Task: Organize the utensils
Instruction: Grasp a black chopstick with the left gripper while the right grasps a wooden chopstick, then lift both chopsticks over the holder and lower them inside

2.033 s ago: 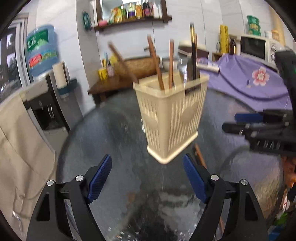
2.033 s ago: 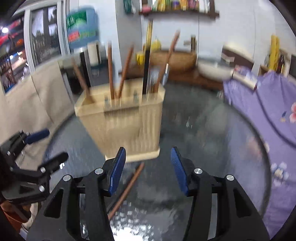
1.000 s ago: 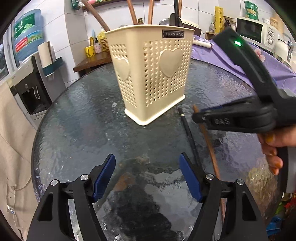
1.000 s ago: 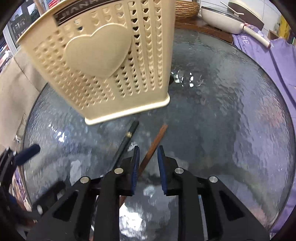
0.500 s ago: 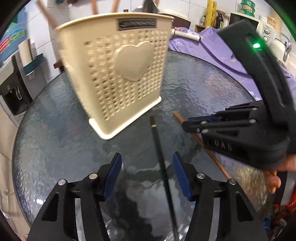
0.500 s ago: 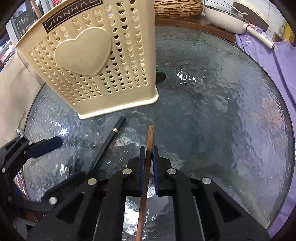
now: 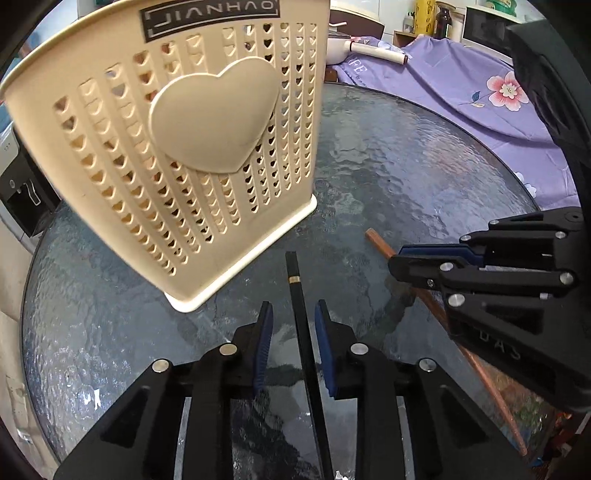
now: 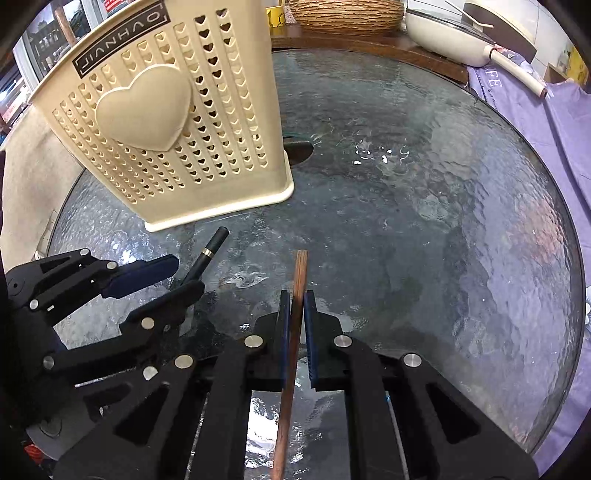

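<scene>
A cream perforated utensil holder [image 7: 192,147] with a raised heart on its side stands on the round textured glass table [image 7: 406,177], toward the table's far-left part in both wrist views. Just in front of its base two chopsticks lie on the glass, side by side but apart, their far ends pointing toward the holder. The black chopstick [image 7: 301,314], with a thin gold band near its far tip, runs lengthwise between the blue pads of the left gripper [image 7: 293,321]; the jaws are closing around it and stand narrow, with a sliver of glass visible on each side of the stick, so the pads are not pressing on it. The brown wooden chopstick [image 8: 295,295] sits between the pads of the right gripper [image 8: 296,314], whose fingers are drawn tight against it from both sides; its far end sticks out past the fingertips and its near end runs back under the gripper body. In the left wrist view the right gripper [image 7: 424,264] reaches in from the table's right edge over the same brown stick [image 7: 380,245]. A purple flowered cloth [image 7: 480,92] lies beyond the table's far-right edge, and a white pan [image 8: 447,33] rests on a wooden ledge past the far edge.
</scene>
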### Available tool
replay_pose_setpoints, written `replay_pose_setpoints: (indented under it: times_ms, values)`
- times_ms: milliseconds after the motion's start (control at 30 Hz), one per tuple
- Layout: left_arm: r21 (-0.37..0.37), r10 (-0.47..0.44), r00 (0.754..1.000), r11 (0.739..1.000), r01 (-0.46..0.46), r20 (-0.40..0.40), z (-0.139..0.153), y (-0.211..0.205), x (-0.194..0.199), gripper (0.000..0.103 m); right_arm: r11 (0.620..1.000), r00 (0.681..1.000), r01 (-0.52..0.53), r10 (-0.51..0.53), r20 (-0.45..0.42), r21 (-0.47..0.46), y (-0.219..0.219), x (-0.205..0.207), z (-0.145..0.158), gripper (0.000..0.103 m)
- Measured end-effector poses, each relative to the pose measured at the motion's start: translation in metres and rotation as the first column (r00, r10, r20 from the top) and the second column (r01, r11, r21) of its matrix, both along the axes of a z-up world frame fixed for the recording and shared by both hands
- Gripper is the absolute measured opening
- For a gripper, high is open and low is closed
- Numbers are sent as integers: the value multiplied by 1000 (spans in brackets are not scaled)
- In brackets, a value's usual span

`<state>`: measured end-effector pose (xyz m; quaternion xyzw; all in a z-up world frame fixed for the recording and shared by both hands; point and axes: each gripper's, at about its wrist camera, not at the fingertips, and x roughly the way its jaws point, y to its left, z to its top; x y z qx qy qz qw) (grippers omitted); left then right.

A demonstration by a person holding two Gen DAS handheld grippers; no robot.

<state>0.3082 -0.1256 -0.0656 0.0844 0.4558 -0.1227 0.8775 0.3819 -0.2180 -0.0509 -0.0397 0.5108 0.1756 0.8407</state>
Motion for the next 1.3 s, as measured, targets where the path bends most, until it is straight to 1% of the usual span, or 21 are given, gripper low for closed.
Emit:
replay_pose_setpoints:
  times_ms: [100,300,400,600,700,800,933,1100,1167,1300]
  values:
    - [11,-7,1000,1000,7,-3,2,-5,13,21,1000,1000,0,0,-4,4,-2,4,0,8]
    - [14,-23,1000,1000,23,-3,1,-15,19,8,1000,1000,5,-5,-9,9,-9,18,-2,8]
    - [19,-22,1000,1000,22,1,0,-17,18,8,1000,1000,13,-13,-3,7,-9,20,-3,8]
    - [4,-12,1000,1000,12,-4,-1,-18,16,7,1000,1000,25,-25,16,4,-3,11,-4,8]
    - [-24,-4,1000,1000,4,-12,1,-12,14,7,999,999,40,-40,37,4,-2,7,-4,8]
    - [-49,5,1000,999,-4,13,9,-2,9,7,998,997,47,-49,61,41,-5,0,1,8]
    - [-108,16,998,994,-9,67,34,13,-6,7,994,992,42,-53,114,100,-13,-13,20,7]
    - [-182,29,986,983,1,164,75,34,-34,7,982,977,14,-53,204,187,-21,-36,61,7]
    - [-199,32,977,980,12,213,94,42,-48,7,976,966,-7,-49,252,219,-23,-49,83,7]
    - [-223,34,962,974,28,271,118,54,-69,7,969,941,-58,-27,336,240,-24,-75,117,7]
